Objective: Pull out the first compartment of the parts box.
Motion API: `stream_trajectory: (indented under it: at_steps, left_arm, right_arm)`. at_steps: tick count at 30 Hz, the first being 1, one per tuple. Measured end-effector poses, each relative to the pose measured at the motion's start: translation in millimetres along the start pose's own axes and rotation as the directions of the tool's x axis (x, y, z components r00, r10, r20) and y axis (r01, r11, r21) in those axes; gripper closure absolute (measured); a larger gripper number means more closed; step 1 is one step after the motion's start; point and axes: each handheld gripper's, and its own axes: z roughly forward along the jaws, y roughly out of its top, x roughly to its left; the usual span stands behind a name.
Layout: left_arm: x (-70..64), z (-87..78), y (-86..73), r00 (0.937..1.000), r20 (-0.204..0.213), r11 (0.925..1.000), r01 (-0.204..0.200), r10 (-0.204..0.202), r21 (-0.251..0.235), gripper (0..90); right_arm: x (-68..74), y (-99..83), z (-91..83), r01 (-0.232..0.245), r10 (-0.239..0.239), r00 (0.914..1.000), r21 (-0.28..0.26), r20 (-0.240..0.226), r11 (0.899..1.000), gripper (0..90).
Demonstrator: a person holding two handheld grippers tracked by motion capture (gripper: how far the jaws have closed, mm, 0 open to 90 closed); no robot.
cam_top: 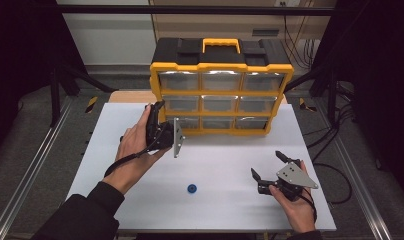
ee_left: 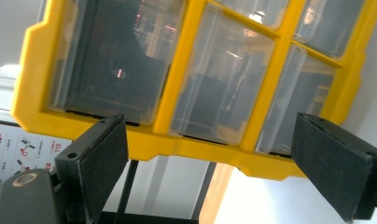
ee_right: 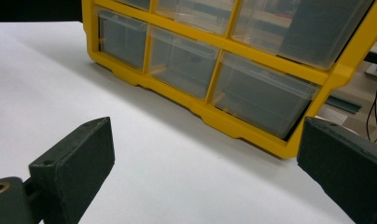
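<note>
Evidently the left tongs (cam_top: 157, 107), jaws apart and turned on edge, are raised to the lower-left drawers of the yellow organiser (cam_top: 221, 85) at the worktop's (cam_top: 230, 165) far edge to pull one open (right tongs (cam_top: 266, 164) wait apart, near the blue disc (cam_top: 192, 188)).

Table (cam_top: 230, 200) brightly lit, surroundings dark; glare on drawers (ee_left: 224, 70); slightly soft.
</note>
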Motion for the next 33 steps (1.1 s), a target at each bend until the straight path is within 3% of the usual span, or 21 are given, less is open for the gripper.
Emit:
stream_trajectory:
  at_steps: [9,13,17,24,28,33]
  left_arm:
    - [13.0,3.1,7.0,0.999,-0.044,0.9999,0.002,-0.002,0.014,12.2]
    - [17.7,5.6,11.8,0.9971,-0.071,0.9996,-0.025,0.026,0.01,12.8]
    - [21.8,7.7,15.8,0.9959,-0.087,0.9996,-0.027,0.027,0.001,14.6]
    - [24.5,11.0,20.3,0.993,-0.117,0.9999,-0.016,0.016,-0.001,20.2]
    - [24.7,12.7,22.5,0.9889,-0.148,0.9998,-0.016,0.014,-0.013,28.0]
    - [23.4,14.0,21.6,0.9845,-0.171,0.9987,-0.043,0.038,-0.026,34.5]
  right_arm:
    - [-0.1,-0.1,-0.2,-0.005,0.005,1.0,0.002,0.002,1.0,4.1]
    - [0.2,-0.4,0.0,-0.008,0.008,1.0,0.006,0.002,1.0,4.1]
    - [0.3,-0.2,-0.1,-0.008,0.008,1.0,0.003,0.001,1.0,4.1]
    - [-0.5,-0.5,-0.5,-0.011,0.011,0.9999,-0.001,0.001,1.0,4.2]
    - [-0.6,-0.5,-0.8,-0.009,0.009,1.0,0.0,-0.001,1.0,4.2]
    - [-0.5,-0.4,-0.8,-0.018,0.018,0.9998,-0.001,0.001,1.0,4.2]
